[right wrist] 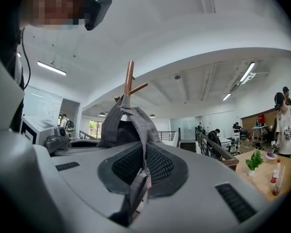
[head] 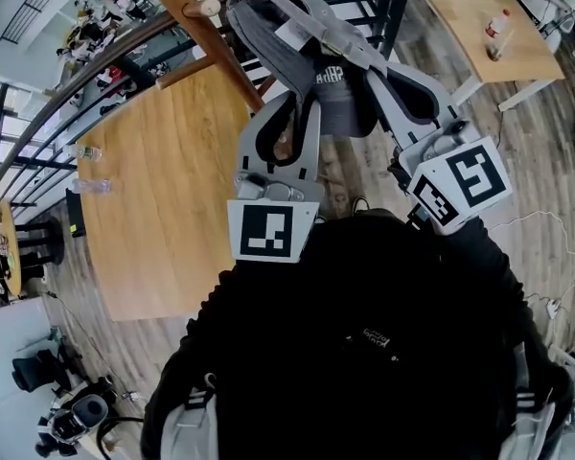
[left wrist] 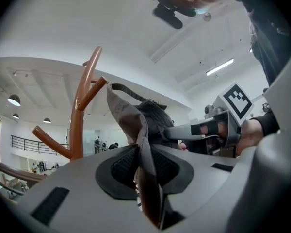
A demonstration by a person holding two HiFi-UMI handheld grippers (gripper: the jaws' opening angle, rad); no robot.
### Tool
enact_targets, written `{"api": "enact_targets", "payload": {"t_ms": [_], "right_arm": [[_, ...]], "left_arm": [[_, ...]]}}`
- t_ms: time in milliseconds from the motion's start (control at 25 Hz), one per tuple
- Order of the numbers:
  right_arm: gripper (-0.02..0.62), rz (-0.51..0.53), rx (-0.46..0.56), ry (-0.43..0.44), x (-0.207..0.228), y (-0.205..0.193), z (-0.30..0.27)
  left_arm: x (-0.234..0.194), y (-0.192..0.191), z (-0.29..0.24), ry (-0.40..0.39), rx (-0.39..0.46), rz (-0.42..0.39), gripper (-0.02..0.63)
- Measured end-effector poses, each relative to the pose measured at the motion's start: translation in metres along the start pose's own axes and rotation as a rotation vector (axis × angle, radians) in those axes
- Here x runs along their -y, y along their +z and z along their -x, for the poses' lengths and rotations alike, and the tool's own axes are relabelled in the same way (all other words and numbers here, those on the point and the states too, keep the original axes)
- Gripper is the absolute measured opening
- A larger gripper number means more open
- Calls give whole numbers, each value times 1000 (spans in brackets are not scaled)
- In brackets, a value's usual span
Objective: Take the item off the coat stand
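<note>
Left tool (left wrist: 141, 155), right tool (right wrist: 144, 155) grip grey item (head: 340, 94) spanning sideways.

I get bright, even white light from ceiling strip lamps (left wrist: 219, 67), only soft shadows, heavy fisheye bending with black corners in both gripper views, and the cap (left wrist: 131, 120) fabric nearest the lens slightly soft while the far room is sharp.

A: Where's the grey plastic left gripper (left wrist: 144, 171)?
B: Held level before the chest, jaws pinched on a fold of grey fabric (left wrist: 131, 120).
A: And the grey plastic right gripper (right wrist: 141, 166)?
B: Level beside it, jaws clamped on the same fabric.
</note>
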State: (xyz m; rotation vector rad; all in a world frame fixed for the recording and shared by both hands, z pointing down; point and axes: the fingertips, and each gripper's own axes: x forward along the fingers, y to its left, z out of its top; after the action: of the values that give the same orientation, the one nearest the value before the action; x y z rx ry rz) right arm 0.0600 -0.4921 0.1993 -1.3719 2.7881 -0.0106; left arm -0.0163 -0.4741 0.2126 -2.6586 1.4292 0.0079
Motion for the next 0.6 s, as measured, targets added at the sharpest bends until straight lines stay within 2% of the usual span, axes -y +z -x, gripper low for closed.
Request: {"api": "enact_targets", "payload": {"t_ms": [360, 600], "right_arm": [[31, -32, -14, -53, 43, -7, 16], [31, -90, -76, -50, 59, -26, 13]], "left_arm": [[9, -8, -32, -82, 1, 15, 54], [4, -32, -63, -201, -44, 121, 54]]}}
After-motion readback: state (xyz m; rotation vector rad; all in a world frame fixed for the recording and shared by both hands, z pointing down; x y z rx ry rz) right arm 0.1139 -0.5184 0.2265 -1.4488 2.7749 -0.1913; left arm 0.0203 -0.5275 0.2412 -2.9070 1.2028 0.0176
